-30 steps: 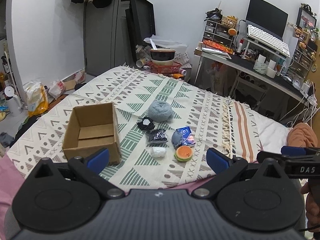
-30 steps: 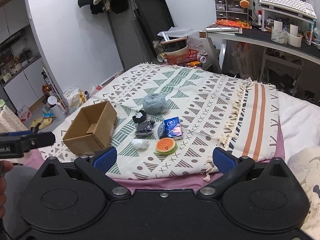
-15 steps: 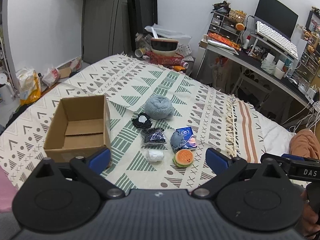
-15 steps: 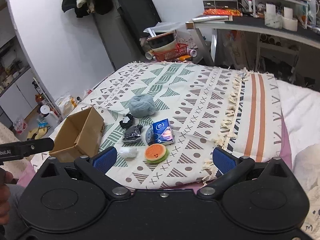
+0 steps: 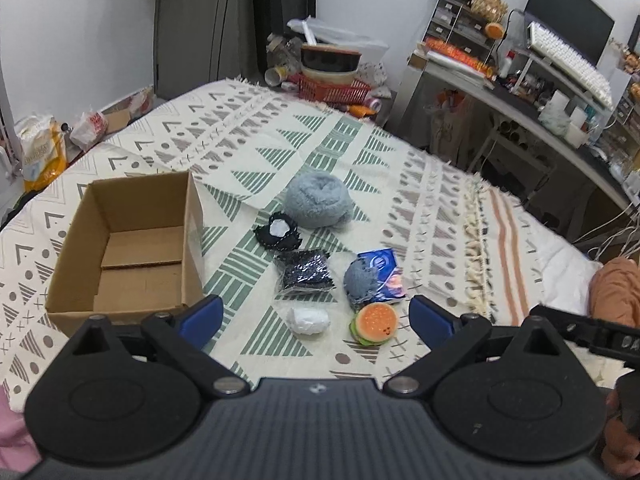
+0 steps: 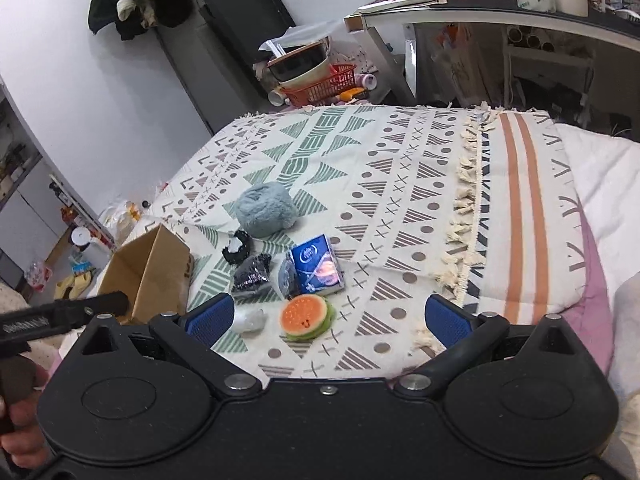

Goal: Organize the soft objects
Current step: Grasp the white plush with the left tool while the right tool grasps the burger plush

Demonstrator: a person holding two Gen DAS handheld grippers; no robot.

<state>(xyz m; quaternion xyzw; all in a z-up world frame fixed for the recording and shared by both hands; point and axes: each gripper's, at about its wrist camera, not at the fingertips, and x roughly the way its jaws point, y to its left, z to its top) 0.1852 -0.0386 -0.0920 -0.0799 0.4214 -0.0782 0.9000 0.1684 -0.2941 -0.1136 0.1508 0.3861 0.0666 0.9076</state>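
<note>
On the patterned bedspread [image 5: 360, 160] stands an empty cardboard box [image 5: 132, 240] at the left. To its right lie a fluffy grey-blue bundle [image 5: 318, 199], a black lacy piece [image 5: 278, 232], a black item in a clear bag [image 5: 305, 274], a small white roll [image 5: 309, 320], a grey pouch [image 5: 360, 280], a blue tissue pack [image 5: 383, 272] and a burger-shaped squishy [image 5: 374, 323]. My left gripper [image 5: 316, 316] hangs open above the white roll. My right gripper [image 6: 327, 314] is open just over the burger squishy [image 6: 306, 315], touching nothing. The box [image 6: 150, 272] shows at the left there.
A desk [image 5: 520, 96] with a keyboard, monitor and clutter runs along the far right. A red basket with stacked bowls [image 5: 332, 76] sits on the floor beyond the bed. Bags [image 5: 40, 152] lie on the floor at left. An orange cushion [image 5: 618, 296] rests at the right.
Both grippers have moved forward and lower toward the group of objects, which now look larger. Both stay open, and nothing on the bed has moved.
</note>
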